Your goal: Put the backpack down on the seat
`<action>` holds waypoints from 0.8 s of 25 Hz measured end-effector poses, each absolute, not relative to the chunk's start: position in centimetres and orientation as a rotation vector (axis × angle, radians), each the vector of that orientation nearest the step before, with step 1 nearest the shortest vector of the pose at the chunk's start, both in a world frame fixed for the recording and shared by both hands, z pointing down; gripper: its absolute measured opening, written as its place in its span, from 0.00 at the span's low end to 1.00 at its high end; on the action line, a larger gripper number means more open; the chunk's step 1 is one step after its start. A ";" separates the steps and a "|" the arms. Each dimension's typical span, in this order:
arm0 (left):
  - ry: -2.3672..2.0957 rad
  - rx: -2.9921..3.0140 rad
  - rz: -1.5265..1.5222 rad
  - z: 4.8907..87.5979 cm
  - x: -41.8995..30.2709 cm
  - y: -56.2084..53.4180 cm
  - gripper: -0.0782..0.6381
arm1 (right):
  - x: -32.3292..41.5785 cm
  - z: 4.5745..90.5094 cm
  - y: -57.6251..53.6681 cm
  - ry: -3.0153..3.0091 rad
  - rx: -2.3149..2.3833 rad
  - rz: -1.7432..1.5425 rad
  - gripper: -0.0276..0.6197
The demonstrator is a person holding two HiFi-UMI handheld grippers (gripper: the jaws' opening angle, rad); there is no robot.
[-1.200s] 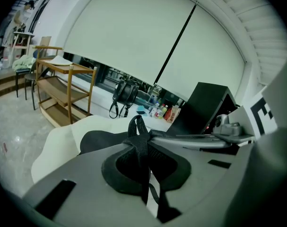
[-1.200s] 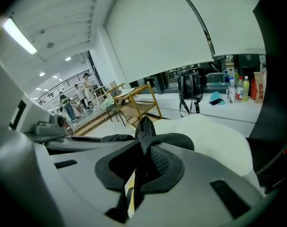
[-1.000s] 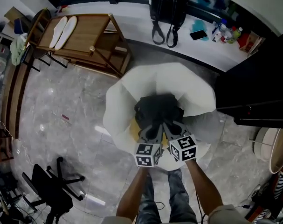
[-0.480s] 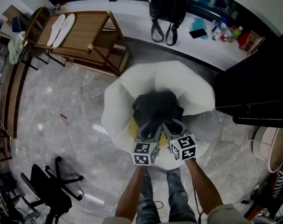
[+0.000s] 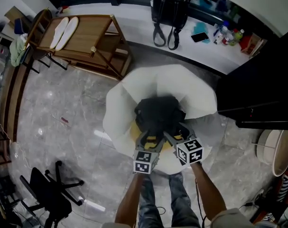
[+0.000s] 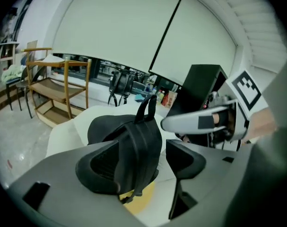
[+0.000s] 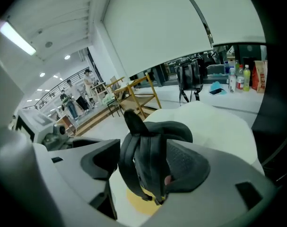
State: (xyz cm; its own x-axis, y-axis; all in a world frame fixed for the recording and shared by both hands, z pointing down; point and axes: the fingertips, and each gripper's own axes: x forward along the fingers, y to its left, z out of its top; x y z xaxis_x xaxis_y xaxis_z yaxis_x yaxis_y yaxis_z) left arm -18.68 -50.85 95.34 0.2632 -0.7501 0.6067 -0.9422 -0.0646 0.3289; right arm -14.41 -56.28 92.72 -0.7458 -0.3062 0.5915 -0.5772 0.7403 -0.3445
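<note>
Our white seat (image 5: 193,87) bears the black backpack (image 5: 158,113) at its centre. We judge it soft, fairly light and prone to slump, best taken by the shoulder straps (image 6: 141,145) at 6 o'clock. Its long axis seems to run 12 to 6. The left gripper (image 5: 152,139) and right gripper (image 5: 174,132) have just been opening. Their jaws stand wide, with a strap loose between each.

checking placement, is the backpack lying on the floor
No, the black backpack rests on the white seat.
</note>
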 end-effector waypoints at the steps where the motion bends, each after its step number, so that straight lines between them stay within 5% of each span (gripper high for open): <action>1: -1.537 1.867 0.369 95.3 -18.7 -50.7 0.53 | -14.4 92.3 -56.6 -2.445 0.681 0.708 0.50; 10: -1.601 1.865 0.282 92.1 -18.6 -50.8 0.53 | -13.4 90.6 -55.8 -2.439 0.714 0.612 0.49; 13: -1.620 1.867 0.259 90.0 -18.6 -50.7 0.51 | -13.1 88.6 -55.5 -2.453 0.724 0.582 0.37; 20: -1.674 1.859 0.233 84.4 -18.6 -50.2 0.19 | -13.3 82.3 -55.1 -2.515 0.738 0.508 0.11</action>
